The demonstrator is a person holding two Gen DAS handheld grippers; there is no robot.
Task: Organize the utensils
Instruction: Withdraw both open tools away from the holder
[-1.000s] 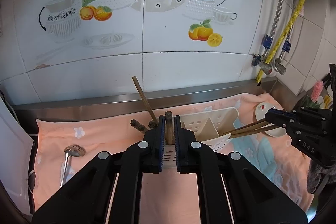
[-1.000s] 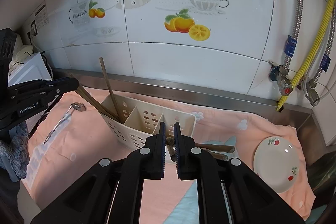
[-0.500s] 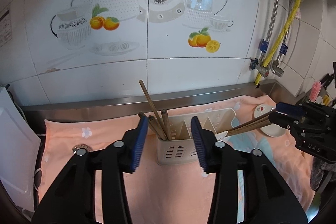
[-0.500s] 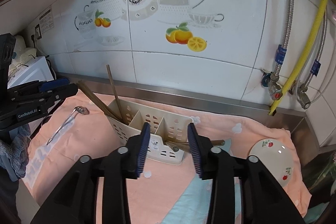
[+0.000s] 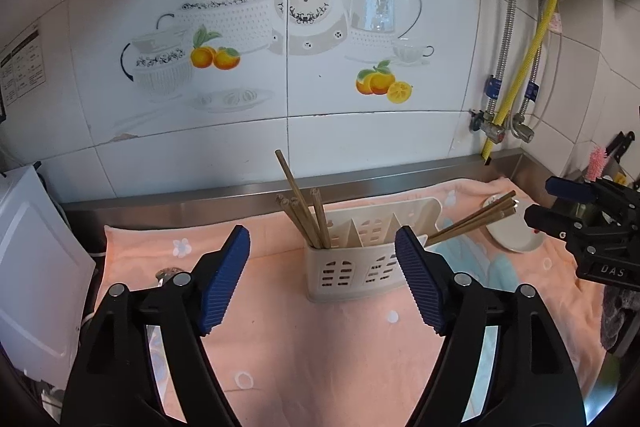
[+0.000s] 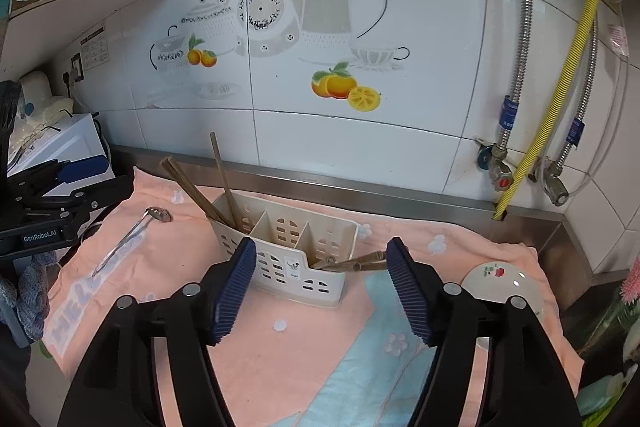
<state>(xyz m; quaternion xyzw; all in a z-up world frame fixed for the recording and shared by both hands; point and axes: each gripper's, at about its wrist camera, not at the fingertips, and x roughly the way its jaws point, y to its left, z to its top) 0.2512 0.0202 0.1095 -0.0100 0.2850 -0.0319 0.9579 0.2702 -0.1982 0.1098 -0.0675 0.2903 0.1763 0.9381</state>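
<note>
A cream plastic utensil caddy (image 5: 360, 259) with three compartments stands on the pink towel; it also shows in the right wrist view (image 6: 288, 251). Several wooden chopsticks (image 5: 308, 211) stand in its left compartment (image 6: 224, 183). More chopsticks (image 5: 472, 221) lean out of its right compartment (image 6: 352, 263). My left gripper (image 5: 322, 279) is open and empty, in front of the caddy. My right gripper (image 6: 322, 287) is open and empty, in front of the caddy. A metal spoon (image 6: 132, 239) lies on the towel left of the caddy.
A small white plate (image 6: 504, 287) with a red flower print lies on the towel at the right, also seen in the left wrist view (image 5: 508, 227). A white appliance (image 5: 32, 267) stands at the left. Pipes and a yellow hose (image 6: 552, 87) run down the tiled wall.
Both grippers have opened, let go of the chopsticks in the caddy, and pulled back and up from it.
</note>
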